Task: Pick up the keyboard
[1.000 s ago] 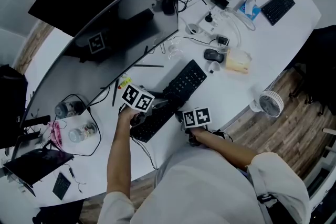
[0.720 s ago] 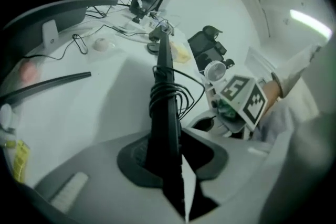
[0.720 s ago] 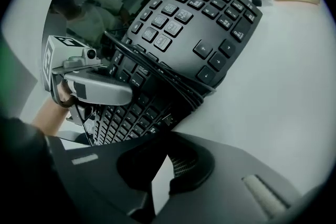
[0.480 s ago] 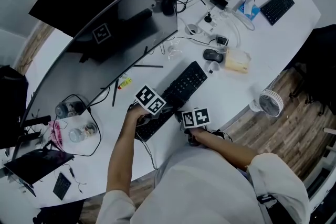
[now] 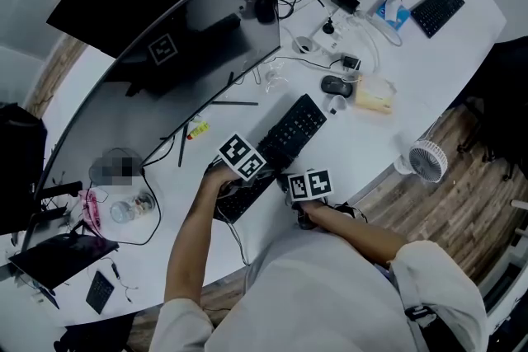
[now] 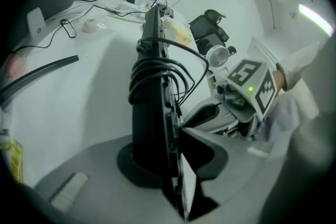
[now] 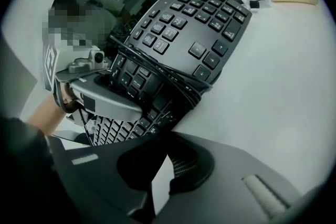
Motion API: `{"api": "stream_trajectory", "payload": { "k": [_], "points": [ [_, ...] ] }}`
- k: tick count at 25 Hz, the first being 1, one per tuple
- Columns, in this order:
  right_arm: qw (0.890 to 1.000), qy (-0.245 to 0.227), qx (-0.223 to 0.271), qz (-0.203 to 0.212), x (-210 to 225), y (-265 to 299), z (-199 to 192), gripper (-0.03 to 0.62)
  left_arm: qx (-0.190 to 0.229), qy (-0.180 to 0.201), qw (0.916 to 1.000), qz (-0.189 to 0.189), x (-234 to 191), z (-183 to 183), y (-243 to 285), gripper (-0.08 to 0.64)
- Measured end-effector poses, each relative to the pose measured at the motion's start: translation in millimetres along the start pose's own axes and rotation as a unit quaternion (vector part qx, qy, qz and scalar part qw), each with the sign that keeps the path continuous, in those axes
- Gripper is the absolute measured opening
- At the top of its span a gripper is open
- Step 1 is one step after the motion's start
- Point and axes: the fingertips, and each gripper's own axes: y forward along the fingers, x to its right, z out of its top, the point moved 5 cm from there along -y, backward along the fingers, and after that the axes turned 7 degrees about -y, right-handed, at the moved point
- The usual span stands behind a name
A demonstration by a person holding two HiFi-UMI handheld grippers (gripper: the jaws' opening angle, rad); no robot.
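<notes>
The black keyboard (image 5: 289,132) lay slantwise near the tabletop's (image 5: 396,78) near edge, in front of the one big curved monitor (image 5: 165,86). Its own cable (image 7: 157,72) was wound around its middle. The left gripper (image 6: 176,139) was clamped on the keyboard's end, which showed edge-on between the jaws. The right gripper (image 7: 165,149) sat at the keyboard's long near edge with its jaws drawn close, leaving only a thin gap; whether they pinched the edge could not be told.

Just past the keyboard's far end were one mouse (image 5: 334,85) and a yellowish pouch (image 5: 373,99). One small fan (image 5: 426,161) stood at the right edge. A second keyboard (image 5: 437,10) lay at the far right corner. The monitor bore one square marker (image 5: 162,50). The key legends were too small to read.
</notes>
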Motion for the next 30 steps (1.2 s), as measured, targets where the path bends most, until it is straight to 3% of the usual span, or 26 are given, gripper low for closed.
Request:
{"api": "stream_trajectory", "payload": {
  "k": [11,14,22,30],
  "points": [
    [1.000,0.010,-0.011,0.013,3,-2,-2,-0.002,0.015,-0.010,0.9985,0.052,11,-2,0,0.000],
    [1.000,-0.007,-0.019,0.004,2,-3,-3,-0.002,0.024,-0.020,0.9977,0.061,14,-5,0,0.000],
    [0.999,-0.038,-0.035,-0.012,2,-7,-9,-0.002,0.064,-0.068,0.9949,0.039,16,-17,3,0.000],
    [0.998,-0.054,-0.040,-0.005,-3,-13,-10,-0.002,0.074,-0.067,0.9935,0.054,25,-28,1,0.000]
  ]
}}
